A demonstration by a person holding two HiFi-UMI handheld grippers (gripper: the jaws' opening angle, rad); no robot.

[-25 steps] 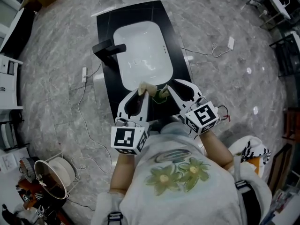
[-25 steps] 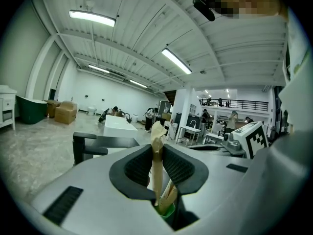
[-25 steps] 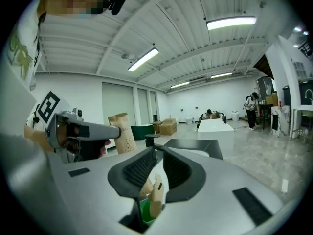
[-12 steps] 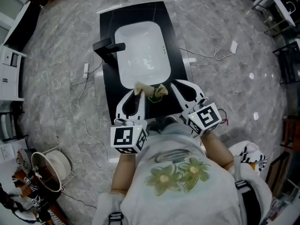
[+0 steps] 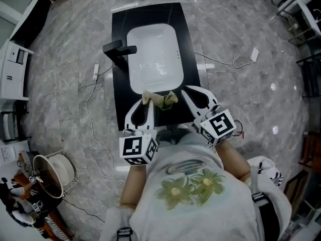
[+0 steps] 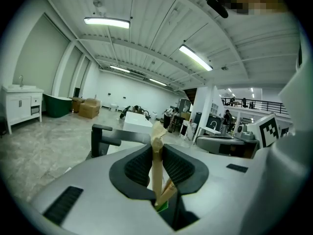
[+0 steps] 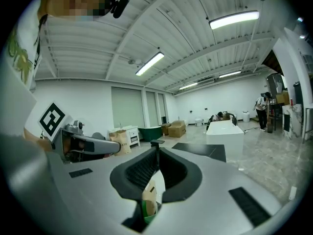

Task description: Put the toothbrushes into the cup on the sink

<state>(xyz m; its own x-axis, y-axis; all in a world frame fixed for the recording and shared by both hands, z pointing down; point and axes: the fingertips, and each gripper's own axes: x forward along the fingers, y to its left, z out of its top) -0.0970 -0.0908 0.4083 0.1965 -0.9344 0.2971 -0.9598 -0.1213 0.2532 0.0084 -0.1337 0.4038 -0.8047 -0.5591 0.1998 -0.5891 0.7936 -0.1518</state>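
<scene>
Clenching one tan packet (image 5: 160, 99), left gripper (image 6: 156, 148) and right gripper (image 7: 157, 154) leave its contents unseen.

The floor (image 5: 241, 114) is grey, veined like marble. The counter (image 5: 119, 99) is glossy black, its basin (image 5: 153, 59) white and the tap (image 5: 116, 50) matt black. The left gripper (image 5: 147, 98) and right gripper (image 5: 182, 90) have white bodies with ribbed black pads (image 6: 139, 166), and each carries a cube patterned with black-and-white squares. The paper packet (image 5: 160, 99) is kraft tan with a green patch low down. The person's shirt (image 5: 190, 205) is pale grey, printed with two yellow-green flowers.
</scene>
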